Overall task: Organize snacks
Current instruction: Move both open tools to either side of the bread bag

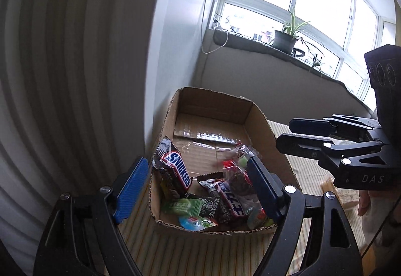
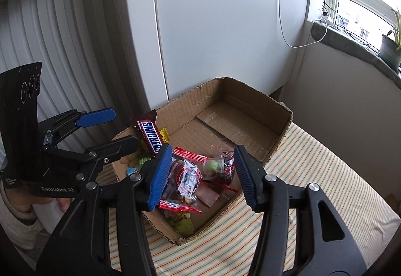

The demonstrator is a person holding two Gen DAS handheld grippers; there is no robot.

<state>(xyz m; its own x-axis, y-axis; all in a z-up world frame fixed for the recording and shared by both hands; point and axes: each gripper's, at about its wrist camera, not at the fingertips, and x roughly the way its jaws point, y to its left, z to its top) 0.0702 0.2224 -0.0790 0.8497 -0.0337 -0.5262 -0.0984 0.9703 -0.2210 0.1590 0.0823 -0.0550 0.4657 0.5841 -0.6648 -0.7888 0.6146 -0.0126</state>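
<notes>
An open cardboard box [image 1: 260, 123] [image 2: 283, 130] sits on a striped cloth. Several wrapped snacks lie piled at its near end: a Snickers bar [image 1: 179, 170] [image 2: 150, 136] leans on the box wall, a blue-and-white bar [image 1: 231, 198], a green packet [image 1: 184, 207], clear red-edged packets [image 2: 186, 178]. My left gripper [image 1: 195, 190] [image 2: 119, 129] is open and empty, hovering over the box's near end. My right gripper [image 2: 200, 175] [image 1: 285, 134] is open and empty, above the snack pile; from the left wrist it shows at the right, beside the box.
The striped cloth [image 2: 313, 175] covers the surface around the box. A white wall panel [image 2: 213, 25] and ribbed slats [image 1: 62, 75] stand close behind. A windowsill with a potted plant [image 1: 284, 40] and a hanging white cable [image 2: 295, 32] lie beyond.
</notes>
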